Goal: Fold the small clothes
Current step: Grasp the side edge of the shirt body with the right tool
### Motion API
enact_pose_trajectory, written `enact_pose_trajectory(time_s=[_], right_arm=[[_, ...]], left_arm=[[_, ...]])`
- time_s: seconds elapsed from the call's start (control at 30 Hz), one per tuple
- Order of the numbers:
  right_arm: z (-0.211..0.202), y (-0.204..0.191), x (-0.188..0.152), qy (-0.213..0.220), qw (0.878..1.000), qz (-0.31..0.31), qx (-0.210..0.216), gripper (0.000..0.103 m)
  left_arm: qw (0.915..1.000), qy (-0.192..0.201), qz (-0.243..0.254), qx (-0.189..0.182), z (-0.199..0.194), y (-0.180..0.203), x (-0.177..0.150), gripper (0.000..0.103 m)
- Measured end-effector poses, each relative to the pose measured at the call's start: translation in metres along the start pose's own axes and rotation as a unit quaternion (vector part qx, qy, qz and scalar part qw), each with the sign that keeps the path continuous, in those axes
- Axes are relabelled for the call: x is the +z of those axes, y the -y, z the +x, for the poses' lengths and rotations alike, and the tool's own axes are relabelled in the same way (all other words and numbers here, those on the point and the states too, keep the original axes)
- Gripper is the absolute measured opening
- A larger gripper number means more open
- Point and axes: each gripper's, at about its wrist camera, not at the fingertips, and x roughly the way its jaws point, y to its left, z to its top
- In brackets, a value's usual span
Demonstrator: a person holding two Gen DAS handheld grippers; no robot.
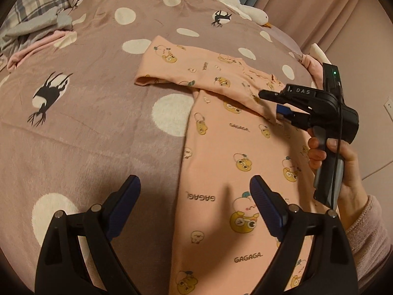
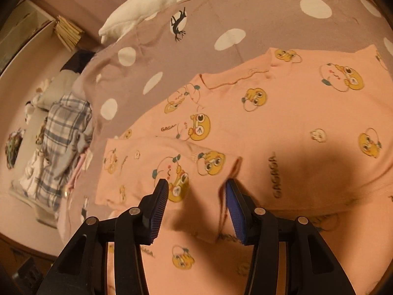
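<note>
Pink top [image 1: 235,152] lies flat on the bed [image 1: 98,127], body running away from the left hand-held gripper [image 1: 196,191], jaws wide, empty above the hem. The right hand-held gripper [image 2: 196,191], also wide and empty, hovers nearer the folded-in sleeve [image 2: 147,167].

Dim warm light, dark vignetted fisheye edges, soft shadows, perhaps slight motion blur.

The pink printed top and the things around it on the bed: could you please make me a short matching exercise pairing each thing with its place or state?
Things:
1. pink printed top
2. sleeve
3. left claw
4. plaid cloth

Places or states:
a. open, above the top's edge
b. heaped at the bed's side
c. spread flat on the dotted bedcover
d. folded across the top

Pairs: 1-c, 2-d, 3-a, 4-b
</note>
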Motion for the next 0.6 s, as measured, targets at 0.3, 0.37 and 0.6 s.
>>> enact_pose_trajectory(time_s=[0.3,0.37,0.6], right_arm=[[-0.020,-0.012,0.014,0.040,0.998,-0.037,-0.033,0.007],[-0.035,-0.014,0.021,0.060,0.997,-0.046,-0.034,0.007],[-0.072,-0.004,0.044,0.098,0.992,-0.053,-0.059,0.007]], left_arm=[[0.9998,-0.001,-0.014,-0.011,0.000,-0.009,-0.004,0.091],[0.9998,0.000,-0.012,-0.014,0.000,-0.006,-0.005,0.091],[0.9997,-0.004,-0.001,-0.023,0.000,0.003,-0.005,0.091]])
